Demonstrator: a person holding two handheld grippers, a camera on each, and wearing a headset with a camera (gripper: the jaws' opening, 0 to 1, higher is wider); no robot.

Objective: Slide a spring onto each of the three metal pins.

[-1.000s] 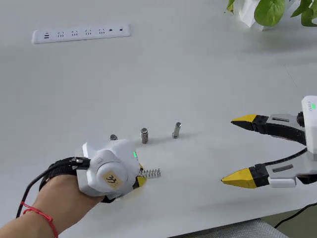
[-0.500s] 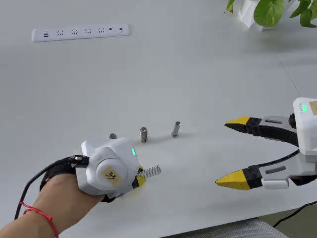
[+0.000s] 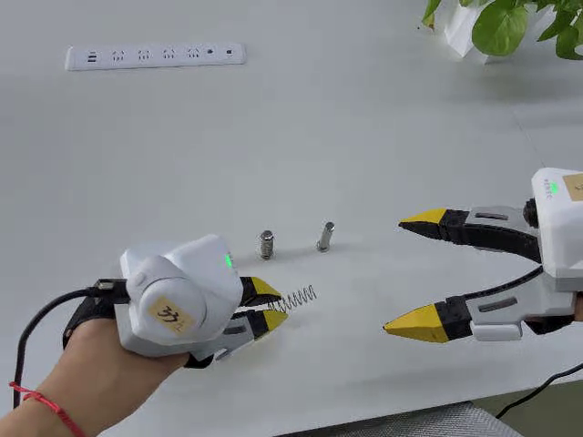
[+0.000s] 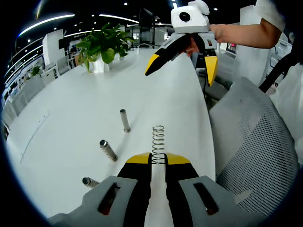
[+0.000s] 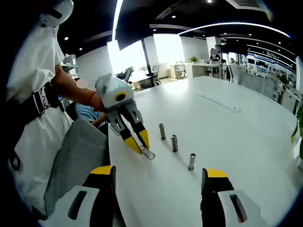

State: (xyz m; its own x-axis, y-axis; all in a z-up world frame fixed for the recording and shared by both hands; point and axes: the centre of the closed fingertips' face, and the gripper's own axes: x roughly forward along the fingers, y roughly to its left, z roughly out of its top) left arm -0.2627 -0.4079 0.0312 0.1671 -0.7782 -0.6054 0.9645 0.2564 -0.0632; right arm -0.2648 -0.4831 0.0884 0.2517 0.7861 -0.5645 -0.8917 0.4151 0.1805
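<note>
My left gripper (image 3: 271, 307) is shut on one end of a small steel spring (image 3: 298, 298), which sticks out to the right, tilted, just above the white table (image 3: 364, 137). The left gripper view has that spring (image 4: 157, 140) standing up from my shut left gripper (image 4: 158, 158). Beyond it stand a bare metal pin (image 4: 124, 120), a spring-wrapped pin (image 4: 108, 150) and a third pin (image 4: 89, 181) that also looks coiled. In the head view the bare pin (image 3: 325, 237) is right of a sprung pin (image 3: 266, 244). My right gripper (image 3: 394, 275) hangs wide open with nothing in it, right of the pins.
A white power strip (image 3: 155, 55) lies at the far side of the table. A potted plant (image 3: 510, 23) stands at the back right corner. A grey mesh chair (image 4: 255, 142) sits beyond the table's near edge. A person in white stands behind the left gripper (image 5: 28, 94).
My left gripper has lifted the spring off the table, carried it a little right toward the pins, and now hides the leftmost pin. The right gripper has drifted slightly left, still open.
</note>
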